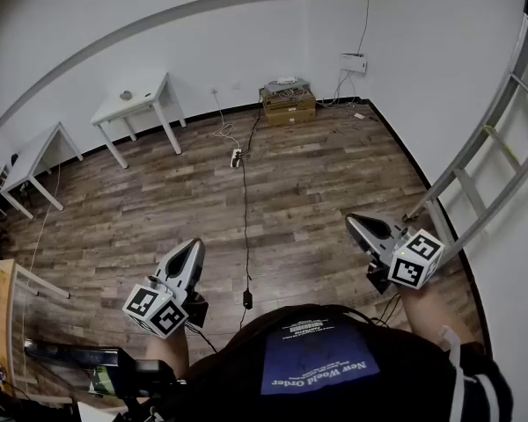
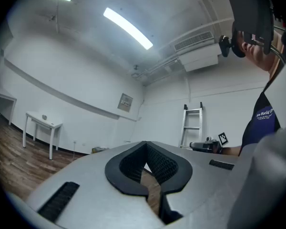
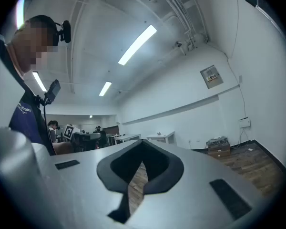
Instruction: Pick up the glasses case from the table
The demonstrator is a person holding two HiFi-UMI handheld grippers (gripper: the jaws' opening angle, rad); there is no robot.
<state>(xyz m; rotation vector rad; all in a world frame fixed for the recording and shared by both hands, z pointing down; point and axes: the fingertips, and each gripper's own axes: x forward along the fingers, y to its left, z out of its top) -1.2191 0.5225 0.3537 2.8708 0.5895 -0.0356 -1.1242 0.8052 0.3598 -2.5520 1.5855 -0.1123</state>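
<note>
A wooden desk (image 1: 2, 310) is cut off by the head view's left edge, and the bits at its near corner are too small to name. The small thing (image 1: 126, 95) on the white desk (image 1: 145, 104) by the far wall cannot be told either. The ladder (image 1: 488, 148) runs out past the top right corner. The person's shirt (image 1: 321, 367) hides the floor beneath it. The hand on the left claw (image 1: 194, 246) sits unseen under the marker cube (image 1: 156, 310). In the right gripper view, the far figures (image 3: 52, 126) are too small to make out.

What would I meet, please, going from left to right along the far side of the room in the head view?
white table → second white table → power strip → cardboard boxes → wall box → ladder
</note>
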